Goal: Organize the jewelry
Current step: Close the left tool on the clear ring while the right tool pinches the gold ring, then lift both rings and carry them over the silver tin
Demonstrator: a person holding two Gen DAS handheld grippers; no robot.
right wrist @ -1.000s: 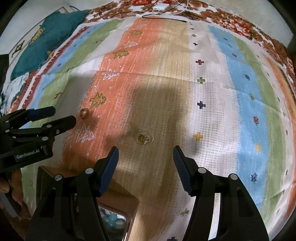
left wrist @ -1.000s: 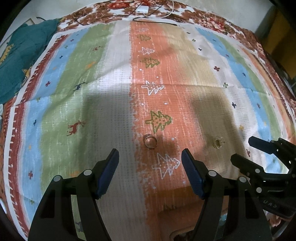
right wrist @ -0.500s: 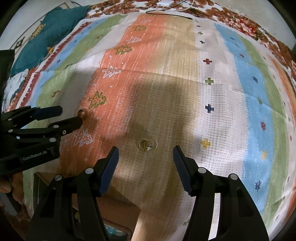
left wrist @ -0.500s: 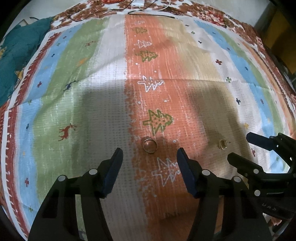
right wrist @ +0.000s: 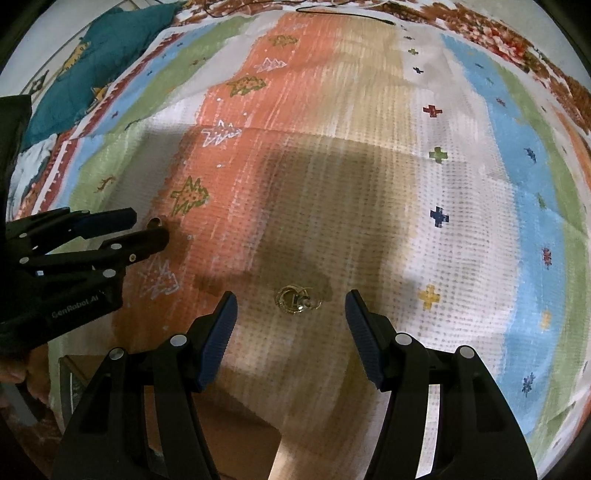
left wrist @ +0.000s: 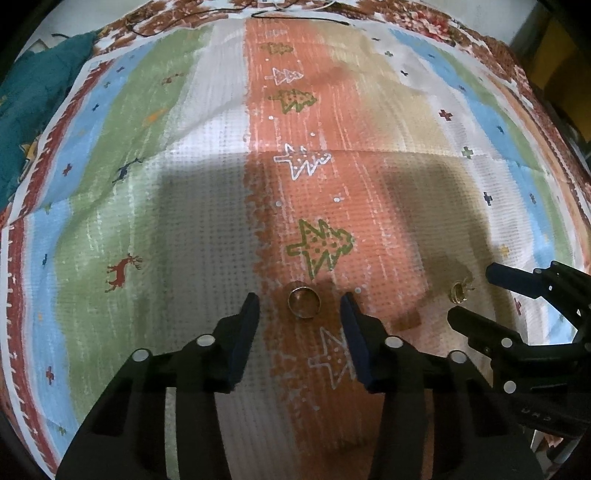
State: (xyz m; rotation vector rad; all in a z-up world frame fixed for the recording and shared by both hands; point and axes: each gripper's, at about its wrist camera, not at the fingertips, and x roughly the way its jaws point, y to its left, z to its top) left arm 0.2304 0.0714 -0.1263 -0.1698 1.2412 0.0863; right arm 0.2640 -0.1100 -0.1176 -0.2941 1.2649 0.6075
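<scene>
A plain gold-coloured metal band ring (left wrist: 304, 303) lies flat on the orange stripe of the striped woven cloth (left wrist: 192, 229), just below a green tree motif and right between the blue-padded fingertips (left wrist: 246, 325) of the left gripper (left wrist: 300, 314), w/ a gap on each side, not touching. The left gripper's jaws stand wide apart, nothing held. Off to the right on the tan stripe sits a small cluster of thin gold wire earrings (right wrist: 296, 300) (loops tangled together, so the exact count can't be told), lying between the tips of the right gripper (right wrist: 290, 317), also spread wide and empty, apart from the pads. In the left wrist view the same cluster (left wrist: 458, 291) shows just ahead of the right gripper's black fingers at the frame's right edge; in the right wrist view the band ring (right wrist: 155, 222) peeks out at the tips of the left gripper's fingers (right wrist: 147, 236). A brown cardboard-looking box (right wrist: 229, 424) w/ an open edge sits near the bottom of the right wrist view, under the gripper. A teal fabric piece (right wrist: 107, 55) lies at the cloth's far left corner, and a thin black cable (left wrist: 295, 14) runs along the far edge.
</scene>
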